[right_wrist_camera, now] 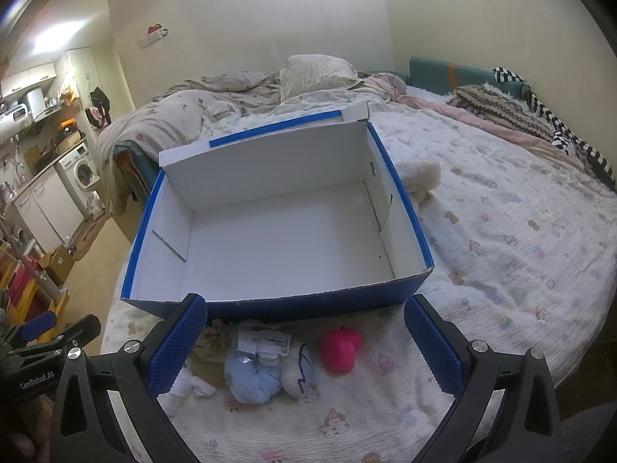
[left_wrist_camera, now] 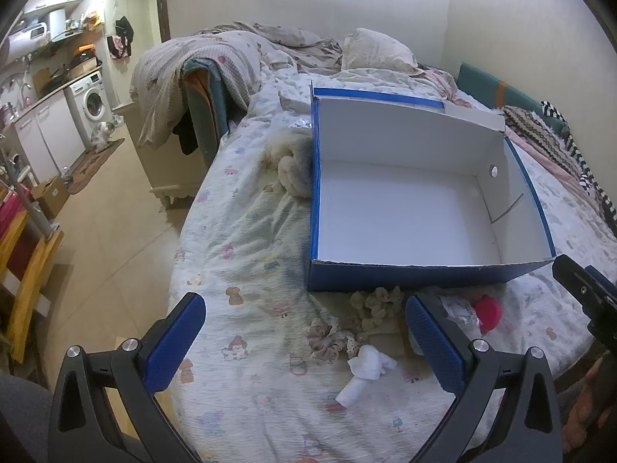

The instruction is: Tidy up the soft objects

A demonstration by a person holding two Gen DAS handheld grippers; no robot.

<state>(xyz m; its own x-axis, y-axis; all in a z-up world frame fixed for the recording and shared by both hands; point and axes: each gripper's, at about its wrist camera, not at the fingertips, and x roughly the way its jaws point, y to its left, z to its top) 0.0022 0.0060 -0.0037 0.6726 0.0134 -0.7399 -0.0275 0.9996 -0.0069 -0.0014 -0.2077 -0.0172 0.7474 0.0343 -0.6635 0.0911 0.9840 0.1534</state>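
An empty blue box with a white inside [left_wrist_camera: 405, 212] [right_wrist_camera: 285, 239] stands on the bed. Small soft items lie in front of it: a pink one [right_wrist_camera: 341, 351] [left_wrist_camera: 488, 310], a pale blue sock bundle with a label [right_wrist_camera: 252, 376], a white one with blue trim [right_wrist_camera: 299, 372], a white sock [left_wrist_camera: 366, 370] [right_wrist_camera: 185, 387], a beige scrunchie [left_wrist_camera: 326, 337] and a tan frilly piece [left_wrist_camera: 380, 301]. My left gripper [left_wrist_camera: 304, 343] is open above the scrunchie and white sock. My right gripper [right_wrist_camera: 304, 345] is open above the blue bundle and pink item.
A cream fluffy item [left_wrist_camera: 293, 169] [right_wrist_camera: 422, 175] lies beside the box. Rumpled quilts and a pillow [right_wrist_camera: 316, 71] fill the far bed. The bed edge drops to a tiled floor [left_wrist_camera: 108, 239] on the left, with a cabinet and washing machine [left_wrist_camera: 92, 102] beyond.
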